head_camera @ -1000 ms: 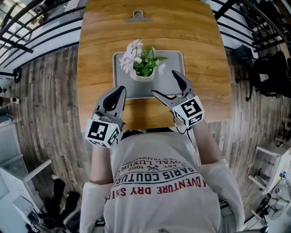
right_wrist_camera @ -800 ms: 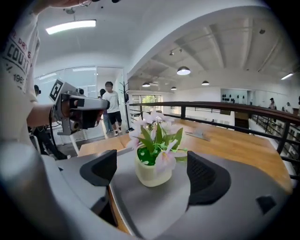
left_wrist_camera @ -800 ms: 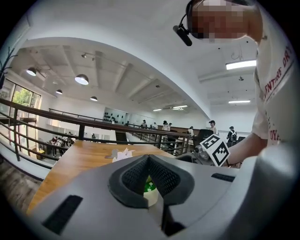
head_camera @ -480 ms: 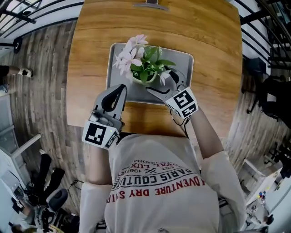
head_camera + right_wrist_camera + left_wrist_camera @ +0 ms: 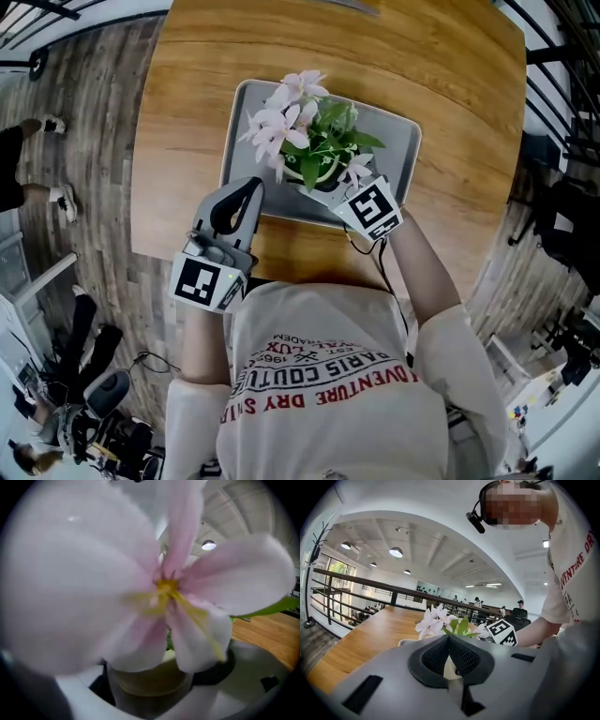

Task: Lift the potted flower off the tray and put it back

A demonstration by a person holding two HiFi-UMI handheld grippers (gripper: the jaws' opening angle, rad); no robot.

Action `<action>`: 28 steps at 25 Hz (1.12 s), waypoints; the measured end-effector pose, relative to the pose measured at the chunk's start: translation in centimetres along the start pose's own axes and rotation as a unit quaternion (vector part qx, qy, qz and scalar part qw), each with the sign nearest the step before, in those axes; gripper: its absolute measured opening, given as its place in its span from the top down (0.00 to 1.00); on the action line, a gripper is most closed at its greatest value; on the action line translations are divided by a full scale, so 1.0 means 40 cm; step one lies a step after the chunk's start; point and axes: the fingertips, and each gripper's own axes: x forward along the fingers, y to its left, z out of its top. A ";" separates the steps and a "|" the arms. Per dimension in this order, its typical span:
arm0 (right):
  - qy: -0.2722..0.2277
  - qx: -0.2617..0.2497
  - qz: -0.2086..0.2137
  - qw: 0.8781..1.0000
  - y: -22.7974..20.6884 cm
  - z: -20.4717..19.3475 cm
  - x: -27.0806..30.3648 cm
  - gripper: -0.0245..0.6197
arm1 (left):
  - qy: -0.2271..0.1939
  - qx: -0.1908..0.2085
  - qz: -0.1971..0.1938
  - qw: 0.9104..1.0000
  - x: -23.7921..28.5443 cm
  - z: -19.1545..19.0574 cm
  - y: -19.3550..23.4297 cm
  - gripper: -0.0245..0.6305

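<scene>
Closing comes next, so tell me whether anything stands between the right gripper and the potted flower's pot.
Nothing visible does. The small cream round pot stands between the opening jaws of the right gripper, on the grey rectangular tray. Only a pale pink blossom hangs above the pot, close to that gripper's camera.
</scene>
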 end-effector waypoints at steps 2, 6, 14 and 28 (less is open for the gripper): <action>-0.009 -0.002 0.008 1.000 0.005 0.003 0.015 0.20 | 0.001 -0.003 0.002 1.000 0.003 -0.007 0.006 0.94; -0.018 0.000 0.020 1.000 0.008 0.008 0.018 0.20 | 0.006 -0.007 0.005 1.000 0.013 -0.017 0.013 0.94; -0.017 -0.003 -0.004 1.000 0.003 0.008 0.011 0.20 | 0.008 -0.010 -0.001 1.000 0.020 -0.021 0.016 0.94; -0.064 0.006 -0.148 0.987 -0.045 0.191 -0.115 0.19 | -0.016 0.046 -0.054 0.997 -0.018 0.108 0.030 0.94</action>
